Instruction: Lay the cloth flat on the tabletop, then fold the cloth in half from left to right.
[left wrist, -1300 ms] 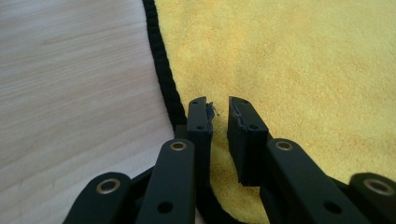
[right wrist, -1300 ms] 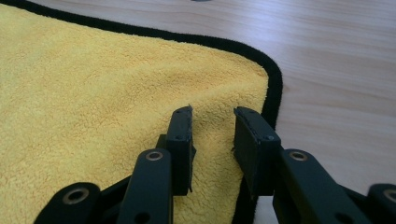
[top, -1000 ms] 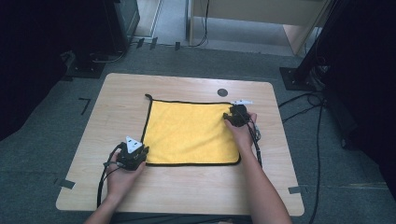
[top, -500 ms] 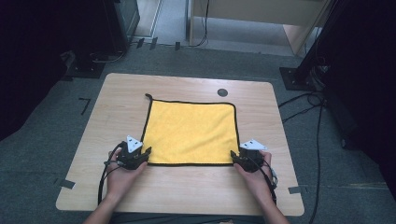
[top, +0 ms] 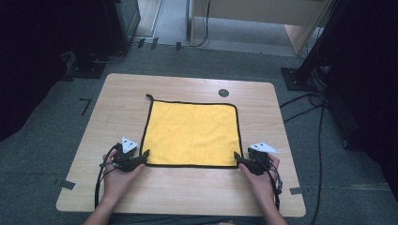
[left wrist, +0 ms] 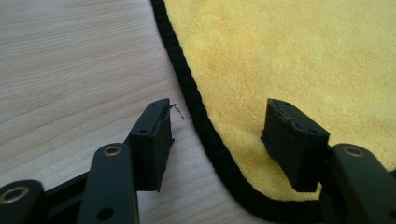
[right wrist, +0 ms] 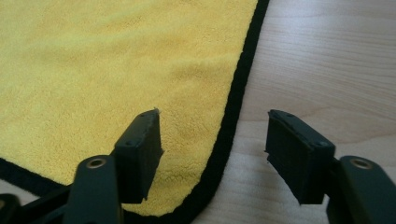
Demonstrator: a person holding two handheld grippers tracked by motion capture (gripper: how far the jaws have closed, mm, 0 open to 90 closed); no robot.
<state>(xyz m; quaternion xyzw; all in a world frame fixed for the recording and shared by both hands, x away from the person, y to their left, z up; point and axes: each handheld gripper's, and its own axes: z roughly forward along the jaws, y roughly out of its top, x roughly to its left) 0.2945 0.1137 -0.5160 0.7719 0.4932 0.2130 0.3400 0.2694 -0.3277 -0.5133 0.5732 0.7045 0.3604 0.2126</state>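
High view: a yellow cloth [top: 191,133] with a black bound edge lies flat and square in the middle of a light wooden table [top: 187,192], one small loop of trim sticking out at its far left corner, and the person's two hands rest at its near corners. The left gripper [top: 141,156] sits at the near left corner and the right gripper [top: 239,160] at the near right corner, each pointing inward along the near hem. In the left gripper view the jaws stand wide apart and hold nothing; the black edge [left wrist: 205,135] runs up between them, one jaw over bare wood and the other over the yellow pile, so the corner lies inside the gap. The right gripper view mirrors this: its jaws are likewise spread and empty, with the hem [right wrist: 229,126] passing between them and the rounded corner just at their base. The cloth looks like a thin microfibre towel (fluffy nap, no stiffness to speak of), so I judge it light, soft and limp; it should sag and fold under its own weight once lifted, and it is neither fragile nor slippery. The bound edge is the firmest part and the best place to pinch, right at the two near corners, since a grip on the open pile would likely just bunch the fabric. Whether either jaw touches the cloth yet I cannot tell.
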